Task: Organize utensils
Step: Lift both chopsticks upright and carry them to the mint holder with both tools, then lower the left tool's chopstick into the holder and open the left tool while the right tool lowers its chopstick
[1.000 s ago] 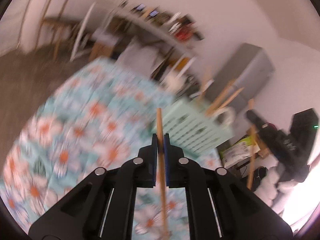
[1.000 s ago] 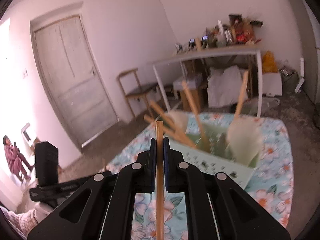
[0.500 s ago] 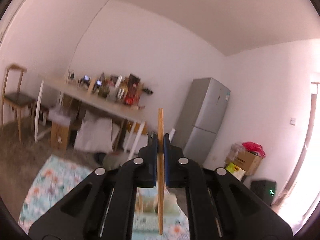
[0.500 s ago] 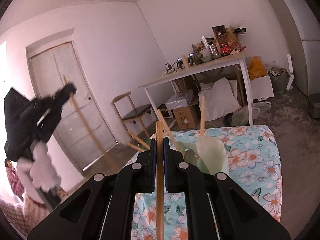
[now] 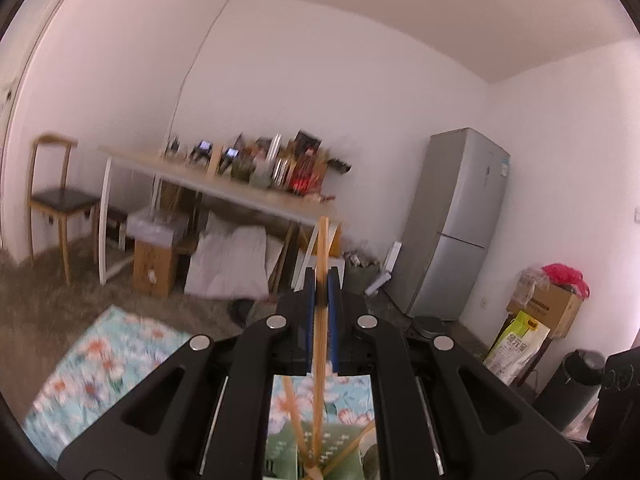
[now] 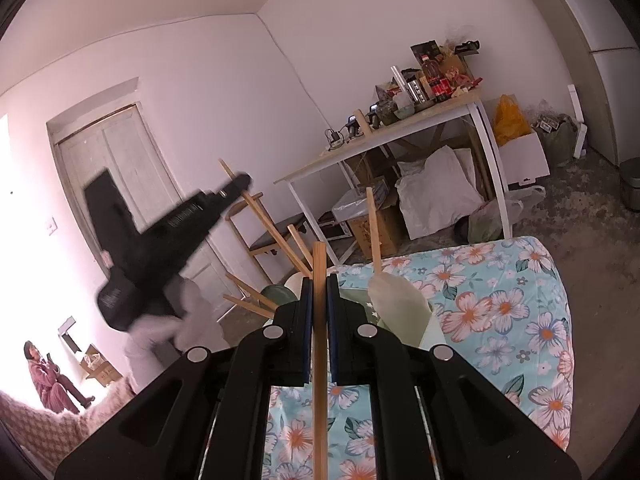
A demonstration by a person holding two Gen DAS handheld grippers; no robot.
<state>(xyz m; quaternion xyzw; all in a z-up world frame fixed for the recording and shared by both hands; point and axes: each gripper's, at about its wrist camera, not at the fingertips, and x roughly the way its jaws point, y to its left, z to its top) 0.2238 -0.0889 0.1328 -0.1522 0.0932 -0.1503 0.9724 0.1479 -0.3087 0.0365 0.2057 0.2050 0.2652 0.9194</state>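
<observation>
While each gripper grips one wooden stick, left gripper (image 5: 321, 304) jaws opening, right gripper (image 6: 319, 304) clamped, about five more sticks stand in the green rack (image 6: 404, 312).

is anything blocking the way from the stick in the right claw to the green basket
Partly. The right claw grips a wooden stick just short of the green basket. Sticks already in the basket lean across its opening, and the left claw hangs over its far side holding another stick.

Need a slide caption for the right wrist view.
Right gripper clamps a wooden stick over the floral cloth; left gripper holds another.
</observation>
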